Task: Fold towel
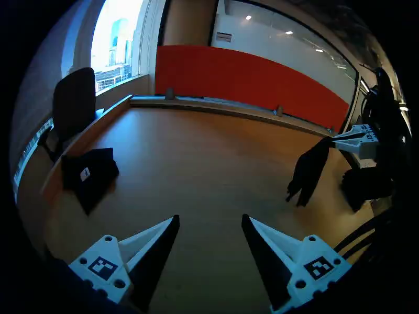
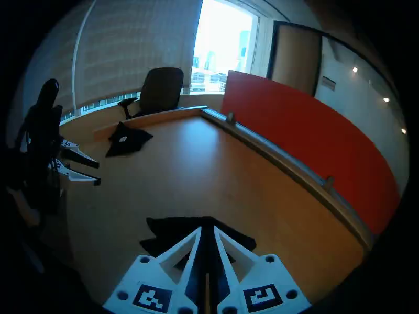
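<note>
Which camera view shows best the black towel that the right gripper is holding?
The left gripper view: there the black towel hangs in full from the right gripper, seen from the side. The right gripper view looks along its own shut fingers, which cover the towel's middle; dark cloth shows beside them.

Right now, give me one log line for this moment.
left gripper: open, over desk | right gripper: shut on black towel, hanging | second towel: desk corner

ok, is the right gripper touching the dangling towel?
Touching. The left gripper view shows the towel hanging from the right gripper, pinched at its tips.
</note>
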